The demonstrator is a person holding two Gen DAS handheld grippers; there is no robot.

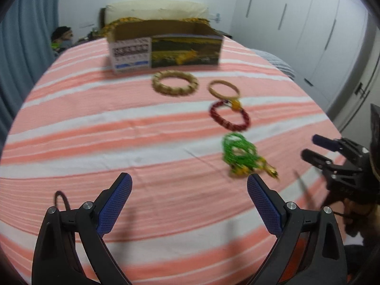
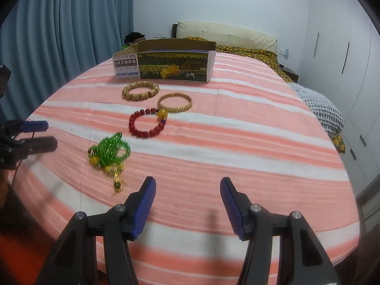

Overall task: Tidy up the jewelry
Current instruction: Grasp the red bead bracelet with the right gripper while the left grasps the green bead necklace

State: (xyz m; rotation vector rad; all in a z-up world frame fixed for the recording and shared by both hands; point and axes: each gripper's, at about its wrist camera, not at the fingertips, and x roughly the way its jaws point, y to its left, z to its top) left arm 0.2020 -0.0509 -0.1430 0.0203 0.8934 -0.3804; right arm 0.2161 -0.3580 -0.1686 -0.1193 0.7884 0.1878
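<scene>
1. Nearest the lens, the left gripper [image 1: 189, 185] hovers over the near edge of the bed [image 1: 95, 128], its blue-padded fingers [image 1: 114, 209] spread wide with nothing between them.
2. Likewise the right gripper [image 2: 187, 187] hangs above the near edge, fingers [image 2: 231, 206] wide apart and holding nothing.
3. Just beyond, a green bead necklace [image 2: 109, 152] lies bunched on the striped pink-and-white bedspread [image 2: 237, 142], its gold pendant trailing toward the near edge.
4. Farther in sits a red bead bracelet [image 2: 144, 124] with a yellow bead, touching or overlapping a gold bangle [image 2: 175, 102] just behind it.
5. Left of the bangle, slightly farther, rests a wooden bead bracelet [image 2: 140, 90].
6. Behind all the jewelry, toward the middle of the bed, stands an open cardboard box [image 2: 166, 64].
7. At the far end lie a cream headboard [image 2: 225, 34] and a patterned yellow cloth [image 2: 249, 52].
</scene>
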